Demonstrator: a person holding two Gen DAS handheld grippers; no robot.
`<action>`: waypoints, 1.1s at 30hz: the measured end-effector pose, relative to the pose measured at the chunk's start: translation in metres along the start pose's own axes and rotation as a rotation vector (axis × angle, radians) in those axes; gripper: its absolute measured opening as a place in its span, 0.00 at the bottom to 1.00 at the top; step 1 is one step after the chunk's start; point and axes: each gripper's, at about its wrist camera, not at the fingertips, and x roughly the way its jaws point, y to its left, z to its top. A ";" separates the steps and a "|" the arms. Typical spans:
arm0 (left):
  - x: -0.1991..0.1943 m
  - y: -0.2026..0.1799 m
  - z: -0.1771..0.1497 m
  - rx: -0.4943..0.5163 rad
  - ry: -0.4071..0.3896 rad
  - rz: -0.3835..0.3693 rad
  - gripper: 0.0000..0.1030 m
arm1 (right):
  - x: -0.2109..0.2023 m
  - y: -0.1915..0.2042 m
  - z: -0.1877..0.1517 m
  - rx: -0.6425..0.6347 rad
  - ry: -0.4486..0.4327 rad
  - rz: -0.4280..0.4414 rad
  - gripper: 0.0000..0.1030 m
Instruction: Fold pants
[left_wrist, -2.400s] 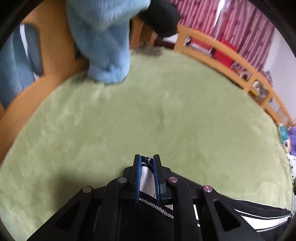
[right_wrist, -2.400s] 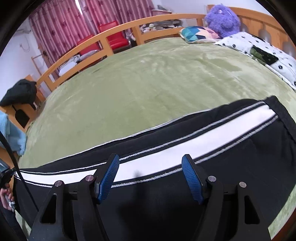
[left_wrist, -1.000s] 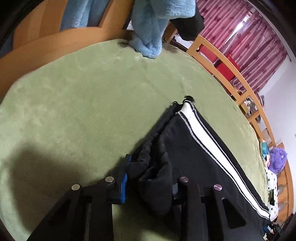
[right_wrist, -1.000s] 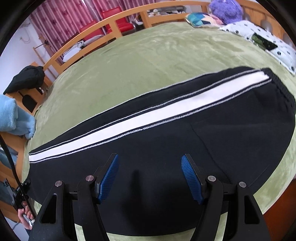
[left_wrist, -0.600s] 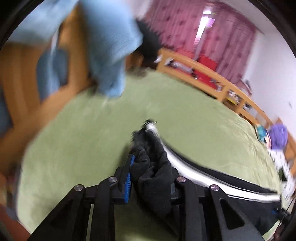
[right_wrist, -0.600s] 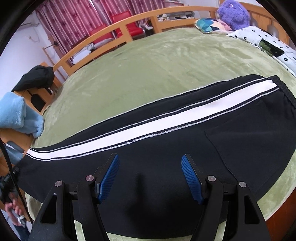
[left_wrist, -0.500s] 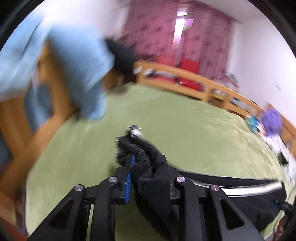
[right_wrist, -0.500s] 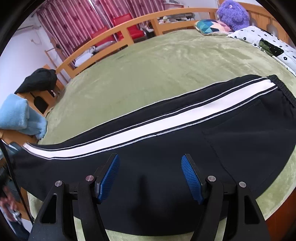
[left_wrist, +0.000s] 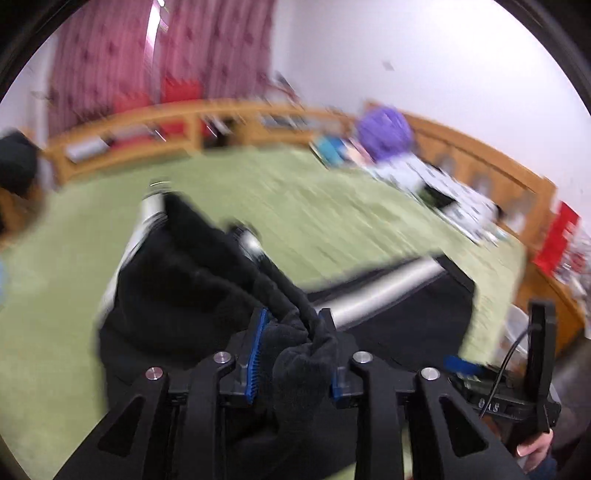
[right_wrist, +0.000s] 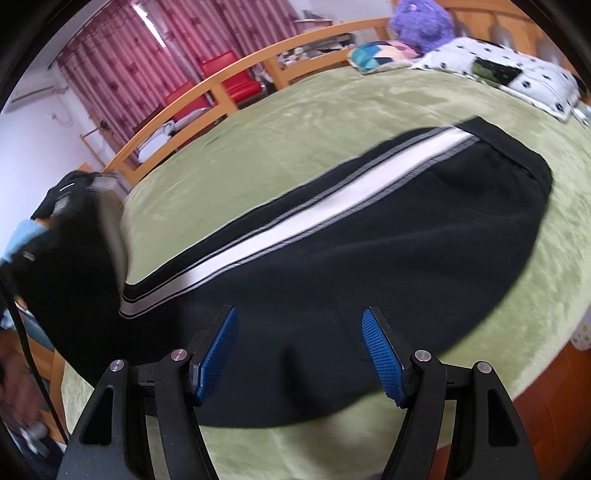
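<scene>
Pants (right_wrist: 369, 236) lay on the bed (right_wrist: 295, 122), cuffs bunched in my left tool (left_wrist: 291, 347), its jaws easing apart around them. My right tool (right_wrist: 299, 350) hovered released over the seat. I judged cuffs should land square on the waistband.

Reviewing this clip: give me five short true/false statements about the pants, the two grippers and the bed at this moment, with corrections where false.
1. The left gripper has black pants fabric bunched between its fingers. True; its jaws are opening slightly.
2. The right gripper is clamped on the waistband. False: its jaws stand open with nothing between them, over the pants.
3. The pants lie on a green blanket. True.
4. The side stripe on the pants is red. False: it is white with grey edging.
5. A purple plush toy sits at the far end of the bed. True.
</scene>
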 end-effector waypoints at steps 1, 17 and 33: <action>0.012 -0.002 -0.008 0.002 0.053 -0.042 0.41 | -0.001 -0.006 -0.001 0.009 0.000 -0.001 0.68; -0.078 0.153 -0.096 -0.422 0.052 0.233 0.64 | 0.062 0.062 -0.006 -0.100 0.124 0.262 0.68; -0.088 0.192 -0.153 -0.589 0.035 0.133 0.64 | 0.027 0.101 -0.029 -0.330 0.127 0.263 0.15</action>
